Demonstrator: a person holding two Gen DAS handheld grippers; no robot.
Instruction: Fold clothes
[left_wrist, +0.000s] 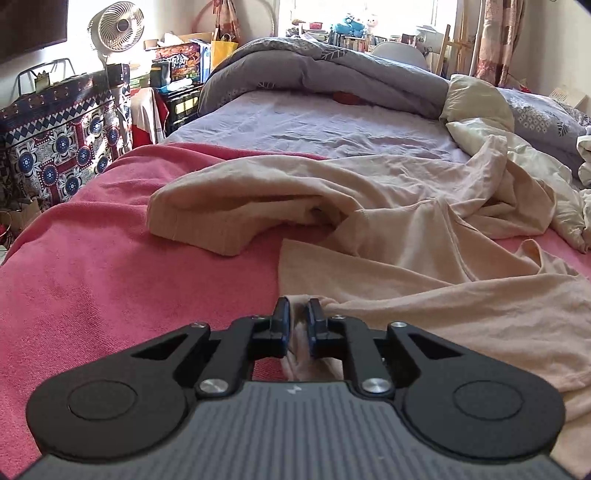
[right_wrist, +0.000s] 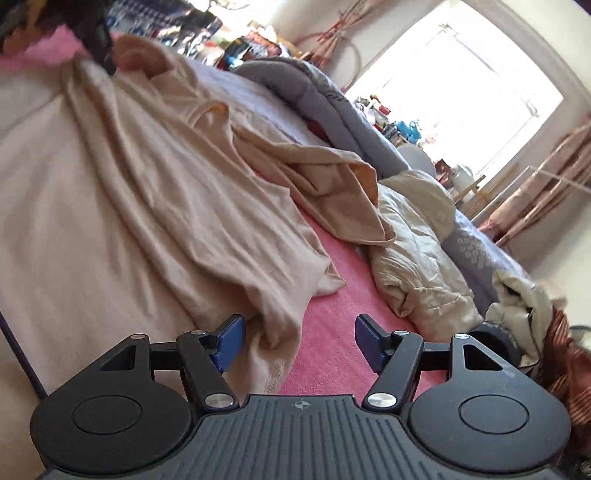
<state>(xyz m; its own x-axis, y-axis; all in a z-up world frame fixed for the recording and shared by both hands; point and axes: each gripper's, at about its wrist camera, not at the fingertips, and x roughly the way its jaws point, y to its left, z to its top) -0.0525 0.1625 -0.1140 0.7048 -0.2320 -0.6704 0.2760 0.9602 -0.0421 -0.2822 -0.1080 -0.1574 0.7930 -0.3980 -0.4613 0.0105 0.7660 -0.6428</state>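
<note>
A peach long-sleeved top (left_wrist: 424, 258) lies crumpled on a pink blanket (left_wrist: 129, 277) on the bed. My left gripper (left_wrist: 298, 314) is shut on a bunched edge of the top at its near left corner. One sleeve with a ribbed cuff (left_wrist: 207, 229) lies folded over to the left. In the right wrist view the same top (right_wrist: 147, 206) spreads across the left half. My right gripper (right_wrist: 300, 341) is open, its fingers straddling the top's near hem fold (right_wrist: 277, 332) and the pink blanket (right_wrist: 332, 314). The left gripper (right_wrist: 98, 40) shows dark and blurred at the top left.
A grey duvet (left_wrist: 332, 70) is heaped at the far side of the bed on a lilac sheet (left_wrist: 295, 125). Cream bedding (right_wrist: 413, 251) and a patterned pillow (left_wrist: 543, 118) lie to the right. A fan (left_wrist: 118, 26) and a patterned cloth-covered stand (left_wrist: 62, 140) are left of the bed.
</note>
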